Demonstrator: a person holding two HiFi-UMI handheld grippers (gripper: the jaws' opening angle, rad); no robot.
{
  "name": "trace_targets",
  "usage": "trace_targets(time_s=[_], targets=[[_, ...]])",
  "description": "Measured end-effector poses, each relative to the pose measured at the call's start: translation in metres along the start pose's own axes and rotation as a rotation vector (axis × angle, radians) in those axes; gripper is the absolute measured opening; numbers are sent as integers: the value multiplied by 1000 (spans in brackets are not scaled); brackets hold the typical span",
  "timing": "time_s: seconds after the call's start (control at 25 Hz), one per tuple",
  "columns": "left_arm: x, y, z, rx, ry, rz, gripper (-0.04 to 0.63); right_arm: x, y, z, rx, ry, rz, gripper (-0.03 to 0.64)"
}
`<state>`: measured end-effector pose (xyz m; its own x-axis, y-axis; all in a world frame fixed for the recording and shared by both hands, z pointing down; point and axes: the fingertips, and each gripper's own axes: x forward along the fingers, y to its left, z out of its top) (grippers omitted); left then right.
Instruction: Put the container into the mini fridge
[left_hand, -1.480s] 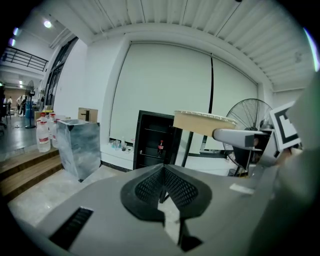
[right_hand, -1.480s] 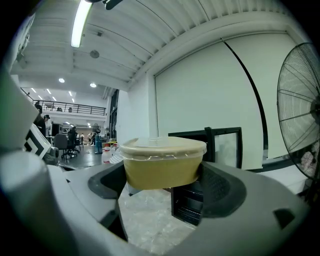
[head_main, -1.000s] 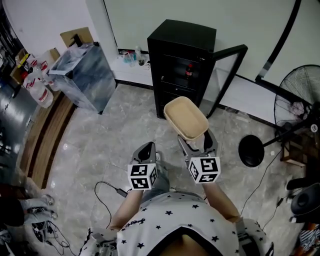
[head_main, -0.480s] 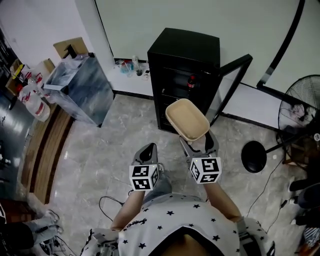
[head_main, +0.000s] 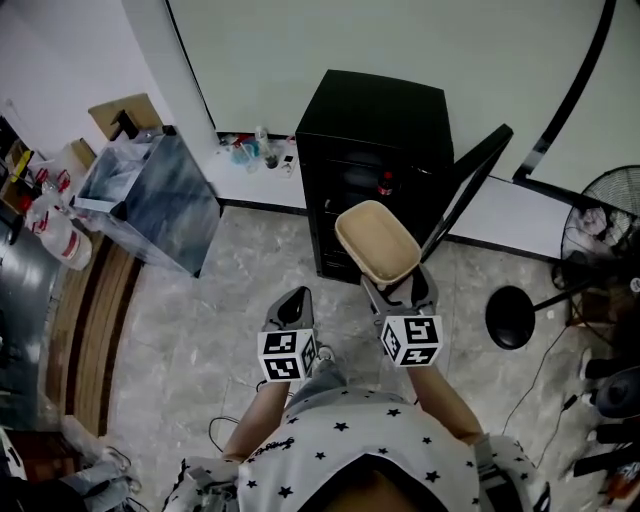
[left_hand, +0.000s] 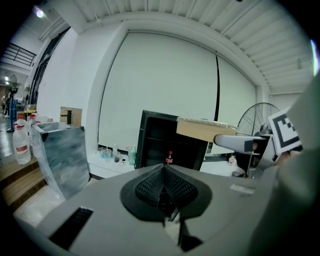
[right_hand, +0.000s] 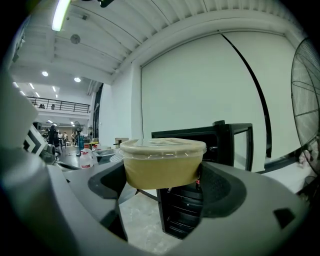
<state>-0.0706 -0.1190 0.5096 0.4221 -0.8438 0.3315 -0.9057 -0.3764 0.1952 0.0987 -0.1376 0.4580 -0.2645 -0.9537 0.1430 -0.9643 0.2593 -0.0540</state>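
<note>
A beige lidded container is held level in front of the black mini fridge. My right gripper is shut on it, one jaw on each side. The fridge door stands open to the right, and a dark bottle with a red cap stands on an inner shelf. My left gripper hangs shut and empty, to the left of the container and short of the fridge.
A marbled grey bin stands left of the fridge. Small bottles sit on the white ledge by the wall. A floor fan and its round base are to the right, and a cable lies on the floor.
The fridge has drawn nearer and sits more centred in the head view. The container stays in my right gripper, now closer to the fridge opening. Both grippers keep their state.
</note>
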Motion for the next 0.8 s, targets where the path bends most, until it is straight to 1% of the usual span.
trace_targets(time_s=[0.44,0.8], targets=[[64,46,30,16,6,-55,12,74,-11,8,3,-5,-78,454],[108,69,40,31,27,-103,12,118,-28,4,8,6,-144,453]])
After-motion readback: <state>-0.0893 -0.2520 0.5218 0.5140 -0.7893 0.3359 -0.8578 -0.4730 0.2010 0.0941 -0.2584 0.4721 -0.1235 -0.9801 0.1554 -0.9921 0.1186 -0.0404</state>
